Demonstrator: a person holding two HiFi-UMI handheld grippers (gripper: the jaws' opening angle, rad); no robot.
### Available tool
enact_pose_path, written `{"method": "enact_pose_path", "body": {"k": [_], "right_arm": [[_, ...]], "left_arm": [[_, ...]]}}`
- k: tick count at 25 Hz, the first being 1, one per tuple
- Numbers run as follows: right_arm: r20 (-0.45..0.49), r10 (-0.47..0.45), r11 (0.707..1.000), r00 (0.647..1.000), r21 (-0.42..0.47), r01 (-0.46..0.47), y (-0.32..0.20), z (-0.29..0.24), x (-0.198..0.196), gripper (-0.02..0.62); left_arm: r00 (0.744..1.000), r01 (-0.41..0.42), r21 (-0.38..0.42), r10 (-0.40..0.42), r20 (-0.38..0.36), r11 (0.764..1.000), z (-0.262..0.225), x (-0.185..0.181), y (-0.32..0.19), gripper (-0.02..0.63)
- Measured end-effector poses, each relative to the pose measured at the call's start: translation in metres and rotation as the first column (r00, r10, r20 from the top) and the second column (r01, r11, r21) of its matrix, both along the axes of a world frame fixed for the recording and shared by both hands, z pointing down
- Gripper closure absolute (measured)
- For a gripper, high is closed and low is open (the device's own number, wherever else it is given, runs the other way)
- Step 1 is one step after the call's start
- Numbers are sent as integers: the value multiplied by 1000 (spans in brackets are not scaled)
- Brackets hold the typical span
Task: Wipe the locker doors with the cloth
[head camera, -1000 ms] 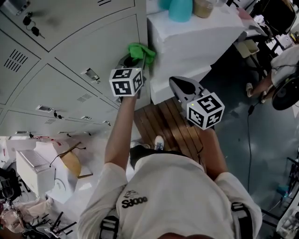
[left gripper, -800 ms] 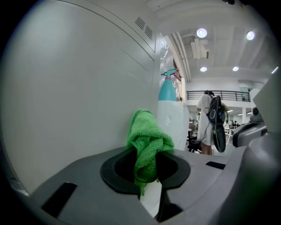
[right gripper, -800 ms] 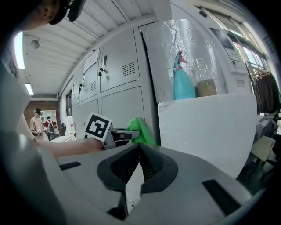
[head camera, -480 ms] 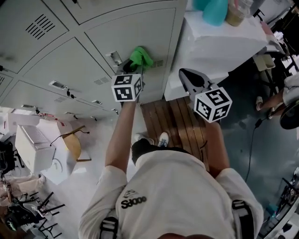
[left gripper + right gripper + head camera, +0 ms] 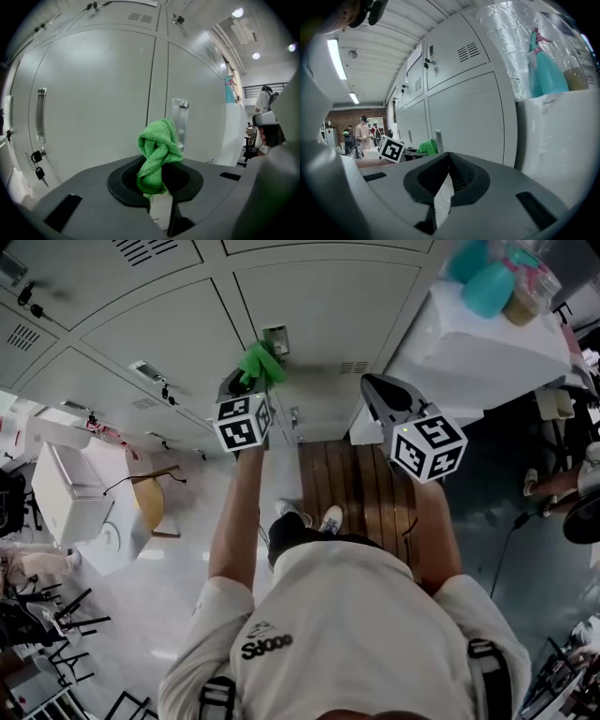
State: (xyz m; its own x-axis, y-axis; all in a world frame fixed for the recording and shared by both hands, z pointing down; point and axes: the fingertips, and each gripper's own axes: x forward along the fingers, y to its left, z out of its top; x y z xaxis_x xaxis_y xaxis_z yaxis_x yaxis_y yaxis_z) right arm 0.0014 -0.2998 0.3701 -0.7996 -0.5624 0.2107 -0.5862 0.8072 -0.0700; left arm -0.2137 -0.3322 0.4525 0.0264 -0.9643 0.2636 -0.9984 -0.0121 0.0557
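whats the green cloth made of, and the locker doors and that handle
Green cloth: looks like microfibre or terry, matte, with a fuzzy looped nap. Locker doors: probably painted sheet metal, smooth pale grey with a soft sheen and stamped vents. Handle: shiny, likely polished metal, judging by its bright reflections.

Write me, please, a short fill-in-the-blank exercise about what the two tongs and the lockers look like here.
1. The left tongs grip a ____ cloth.
2. The right tongs hold ____.
3. The grey doors behind the cloth belong to ____.
4. Keys hang at the ____ edge of the left gripper view.

Missing words: green; nothing; lockers; left.
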Motion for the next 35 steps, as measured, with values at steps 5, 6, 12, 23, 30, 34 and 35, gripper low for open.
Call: {"method": "enact_pose_path", "body": {"k": [5, 6, 12, 23, 30, 34, 35], "right_arm": [[-13, 1, 1000, 1000, -5, -1, -3, 5, 4, 588], [-14, 7, 1000, 1000, -8, -7, -3, 7, 7, 588], [-33, 64, 998, 997, -13, -64, -7, 12, 42, 588], [-61, 237, 969, 970, -55, -240, -5, 32, 130, 588], [-61, 269, 960, 961, -68, -272, -6, 36, 146, 588], [-57, 232, 969, 971, -75, -236, -6, 39, 128, 588], [-57, 219, 972, 974, -77, -223, -6, 40, 122, 588]], "left_arm": [[998, -55, -30, 54, -16, 998, 19, 8, -4, 525], [997, -79, -32, 79, -11, 996, 21, 18, -7, 525], [973, -222, -39, 224, 60, 974, 23, 95, -38, 525], [893, -447, -74, 449, 22, 892, 39, 233, -83, 525], [875, -480, -72, 483, 27, 874, 44, 253, -86, 525], [909, -414, -101, 416, -2, 905, 62, 216, -75, 525], [921, -389, -110, 390, -5, 915, 68, 201, -71, 526]]}}
